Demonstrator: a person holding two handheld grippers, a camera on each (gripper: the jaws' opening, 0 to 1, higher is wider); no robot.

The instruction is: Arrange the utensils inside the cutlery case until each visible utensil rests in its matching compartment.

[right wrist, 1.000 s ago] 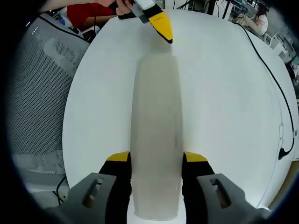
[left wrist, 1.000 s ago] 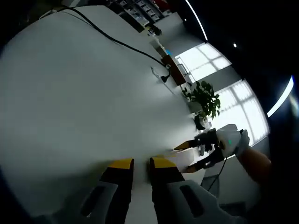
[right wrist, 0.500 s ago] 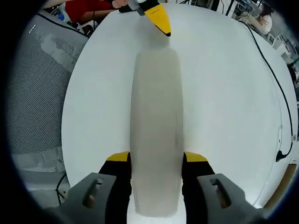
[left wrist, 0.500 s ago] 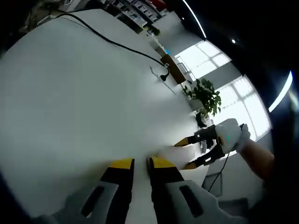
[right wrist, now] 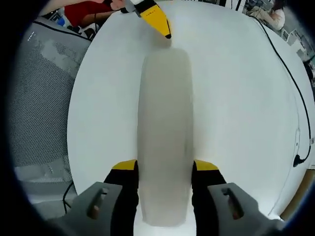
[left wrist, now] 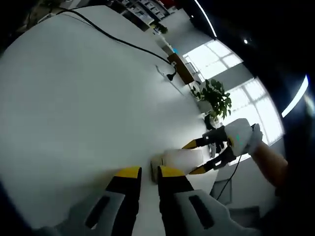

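Between the right gripper (right wrist: 165, 169) jaws sits the cutlery case (right wrist: 165, 132), a long pale frosted box lying flat on the white counter (right wrist: 236, 98), and the yellow-tipped jaws press against both its long sides — that's a firm clasp on the near end. In the left gripper view the same gripper (left wrist: 203, 156) reaches in from the right and holds the case (left wrist: 179, 159) close to the counter's edge.

Up at the case's far end, the left gripper (right wrist: 153, 18) comes in, its yellow tip just beside the end wall. Its own view shows the two jaws (left wrist: 145, 172) drawn nearly together with only a thin gap, nothing between them.

No utensils can be made out; the case looks closed or clouded, though the frosted surface makes that hard to call.

So the step in hand looks like getting the case open or steadied. Doing it well means the right gripper holds the body square and low on the counter, no twisting, while the left takes the far end cleanly, on the lid seam rather than the body. Lift slowly, so the contents don't spill toward the edge.
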